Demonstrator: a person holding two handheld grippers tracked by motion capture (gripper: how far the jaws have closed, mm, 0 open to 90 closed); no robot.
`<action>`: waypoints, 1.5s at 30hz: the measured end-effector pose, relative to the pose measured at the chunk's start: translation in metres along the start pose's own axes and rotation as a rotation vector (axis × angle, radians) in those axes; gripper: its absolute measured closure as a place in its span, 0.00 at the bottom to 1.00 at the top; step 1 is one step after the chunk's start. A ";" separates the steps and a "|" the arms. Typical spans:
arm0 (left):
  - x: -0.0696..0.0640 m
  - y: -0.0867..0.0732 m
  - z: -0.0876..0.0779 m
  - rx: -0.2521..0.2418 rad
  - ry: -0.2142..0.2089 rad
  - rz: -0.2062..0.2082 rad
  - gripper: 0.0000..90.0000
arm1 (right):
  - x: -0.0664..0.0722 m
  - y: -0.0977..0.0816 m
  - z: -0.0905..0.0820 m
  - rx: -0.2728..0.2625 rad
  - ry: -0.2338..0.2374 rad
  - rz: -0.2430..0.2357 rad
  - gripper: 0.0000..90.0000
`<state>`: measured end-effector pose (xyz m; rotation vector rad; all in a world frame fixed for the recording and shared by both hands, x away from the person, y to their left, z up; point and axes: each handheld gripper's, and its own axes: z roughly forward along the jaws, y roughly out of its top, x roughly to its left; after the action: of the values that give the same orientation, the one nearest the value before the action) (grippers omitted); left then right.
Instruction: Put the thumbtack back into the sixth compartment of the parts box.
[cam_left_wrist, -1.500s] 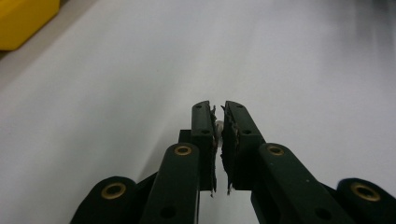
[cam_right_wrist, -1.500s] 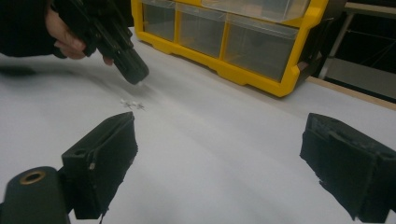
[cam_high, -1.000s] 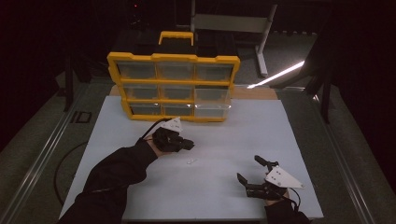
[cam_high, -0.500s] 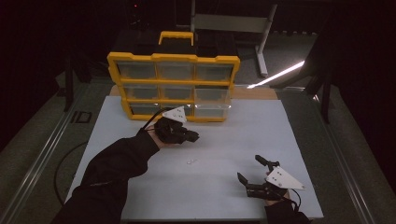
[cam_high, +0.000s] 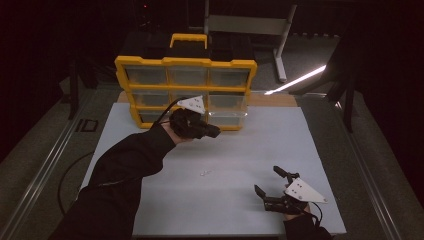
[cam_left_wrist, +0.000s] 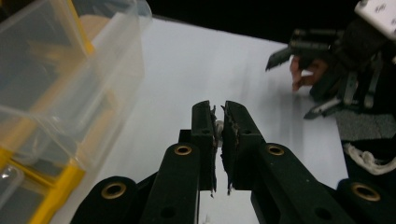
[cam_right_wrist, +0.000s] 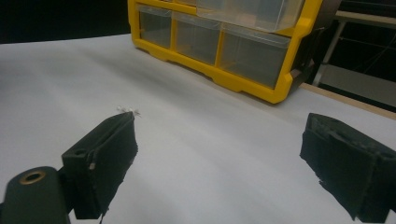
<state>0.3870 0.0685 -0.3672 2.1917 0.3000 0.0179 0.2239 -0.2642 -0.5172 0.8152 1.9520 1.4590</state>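
Now left claw (cam_left_wrist: 218, 122) pinches small pale part (cam_left_wrist: 218, 126) — beside pulled-out clear drawer (cam_left_wrist: 74, 79).

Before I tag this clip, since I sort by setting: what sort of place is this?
Probably a dim workshop or lab bench: a yellow parts organizer with clear drawers stands on a white table, and a metal stand rises behind it.
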 end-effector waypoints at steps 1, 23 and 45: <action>0.002 0.003 -0.001 -0.006 -0.003 -0.007 0.93 | 0.000 0.000 0.000 -0.001 0.000 0.002 0.11; 0.042 0.035 -0.003 -0.106 0.126 -0.121 0.93 | 0.000 0.000 0.000 -0.003 0.006 0.001 0.11; 0.055 0.034 0.020 -0.152 0.255 -0.241 0.60 | -0.001 -0.001 0.000 -0.001 0.011 0.007 0.11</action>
<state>0.4501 0.0455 -0.3579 1.9900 0.6819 0.1814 0.2239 -0.2649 -0.5176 0.8168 1.9582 1.4709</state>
